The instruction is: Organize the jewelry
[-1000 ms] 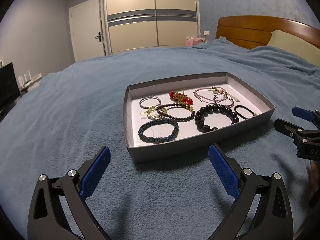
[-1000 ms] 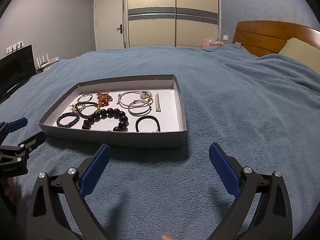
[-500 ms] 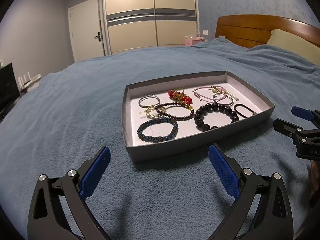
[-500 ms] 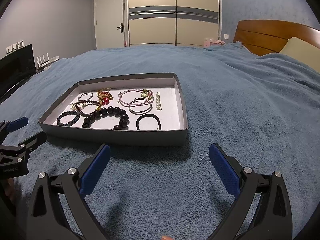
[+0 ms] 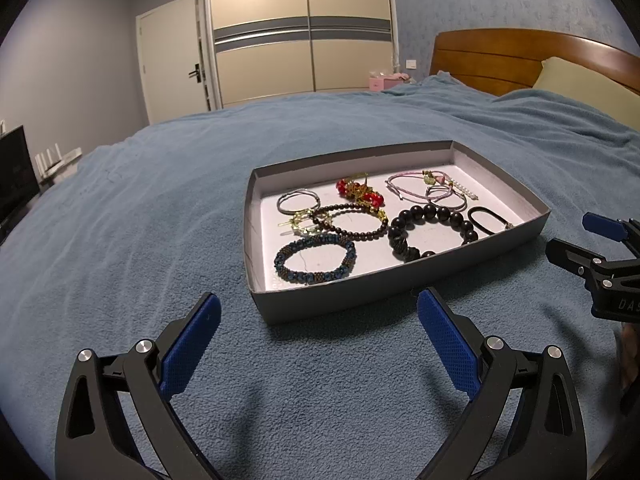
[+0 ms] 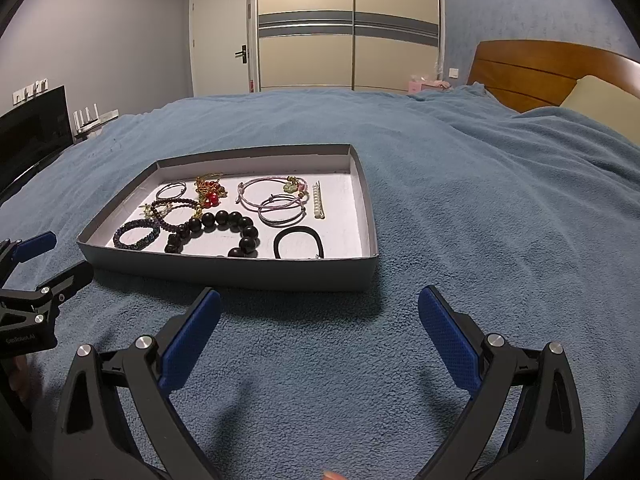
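Both grippers hovering low over the blue bedspread (image 5: 120, 208), just short of the near wall of the grey tray (image 5: 392, 284): left gripper (image 5: 318, 322) with jaws spread wide and nothing between them, right gripper (image 6: 319, 318) likewise wide and empty. All visible jewelry lying inside the tray, none on the blanket: blue beaded bracelet (image 5: 315, 261) at the near left, large black bead bracelet (image 5: 430, 228) beside it, thin dark bead bracelet (image 5: 349, 222) behind and overlapping a gold clip (image 5: 297, 221), grey hair ties (image 5: 299, 201) at the back left, red and gold piece (image 5: 360, 192) at the back, pink cord bracelets (image 6: 276, 200), a pearl hair clip (image 6: 318, 201) and a black hair tie (image 6: 299, 242) toward the right. Pieces mostly laid apart, a few touching. Fits equally a tray already sorted, with grippers drawn clear, or a tray about to be sorted further; no telling which. Any pick here calls for a narrow pinch straight down on one strand, clear of neighbours and the tray wall.
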`<act>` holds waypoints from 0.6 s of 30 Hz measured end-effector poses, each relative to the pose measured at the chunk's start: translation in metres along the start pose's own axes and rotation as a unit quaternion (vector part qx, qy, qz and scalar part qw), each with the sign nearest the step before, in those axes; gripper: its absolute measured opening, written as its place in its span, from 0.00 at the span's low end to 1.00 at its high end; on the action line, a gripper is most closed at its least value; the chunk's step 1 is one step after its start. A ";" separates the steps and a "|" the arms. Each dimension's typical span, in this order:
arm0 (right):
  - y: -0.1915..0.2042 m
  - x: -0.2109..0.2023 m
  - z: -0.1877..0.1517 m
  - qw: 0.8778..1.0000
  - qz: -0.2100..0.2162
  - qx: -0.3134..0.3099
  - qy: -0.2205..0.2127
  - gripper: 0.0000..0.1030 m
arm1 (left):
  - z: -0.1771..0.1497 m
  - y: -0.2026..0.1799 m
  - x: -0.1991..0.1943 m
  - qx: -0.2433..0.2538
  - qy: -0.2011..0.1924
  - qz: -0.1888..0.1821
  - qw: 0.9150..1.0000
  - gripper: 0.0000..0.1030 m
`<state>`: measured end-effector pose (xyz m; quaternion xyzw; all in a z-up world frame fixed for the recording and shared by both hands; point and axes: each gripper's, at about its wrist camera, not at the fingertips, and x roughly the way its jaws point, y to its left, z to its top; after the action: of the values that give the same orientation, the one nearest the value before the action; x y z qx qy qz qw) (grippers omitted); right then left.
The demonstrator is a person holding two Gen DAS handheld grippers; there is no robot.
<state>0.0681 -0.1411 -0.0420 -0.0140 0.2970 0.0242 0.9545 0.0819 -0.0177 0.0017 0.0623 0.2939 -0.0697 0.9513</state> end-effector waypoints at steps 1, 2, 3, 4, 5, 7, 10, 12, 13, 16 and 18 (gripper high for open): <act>0.000 0.000 0.000 1.000 0.000 0.000 0.000 0.94 | 0.000 0.000 0.000 0.000 0.000 0.000 1.000 0.95; 0.000 0.000 0.000 1.000 0.000 0.000 0.000 0.94 | 0.000 0.000 0.000 -0.001 0.000 0.001 1.000 0.95; 0.000 0.000 0.000 1.000 0.000 0.000 0.001 0.94 | 0.000 0.000 0.000 -0.001 0.000 0.000 1.000 0.95; 0.000 0.000 0.000 1.000 0.000 0.000 0.000 0.94 | 0.000 0.000 0.000 -0.001 0.000 0.000 1.000 0.95; 0.000 0.000 0.000 1.000 0.000 -0.001 0.000 0.94 | 0.000 0.000 0.000 -0.001 0.000 0.001 1.000 0.95; 0.000 0.000 0.000 1.000 0.000 0.000 0.000 0.95 | 0.000 0.000 0.000 -0.001 0.000 0.000 1.000 0.95; 0.001 0.000 0.000 1.000 0.000 -0.001 0.001 0.95 | 0.001 0.000 0.000 0.000 0.000 0.001 1.000 0.95; 0.001 0.001 0.000 1.000 0.000 -0.002 0.002 0.94 | 0.001 0.000 0.000 -0.001 0.000 0.001 1.000 0.95; 0.002 0.001 0.000 1.000 0.000 -0.002 0.003 0.95 | 0.000 0.000 0.000 -0.001 0.000 0.001 1.000 0.95; 0.002 0.001 0.000 1.000 0.000 -0.002 0.002 0.95 | 0.001 0.001 0.000 -0.001 0.000 -0.001 1.000 0.95; 0.001 0.001 0.000 1.000 0.000 -0.001 0.002 0.95 | 0.000 0.000 0.000 -0.001 -0.001 -0.004 1.000 0.95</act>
<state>0.0691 -0.1396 -0.0428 -0.0154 0.2993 0.0249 0.9537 0.0819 -0.0172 0.0020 0.0602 0.2936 -0.0733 0.9512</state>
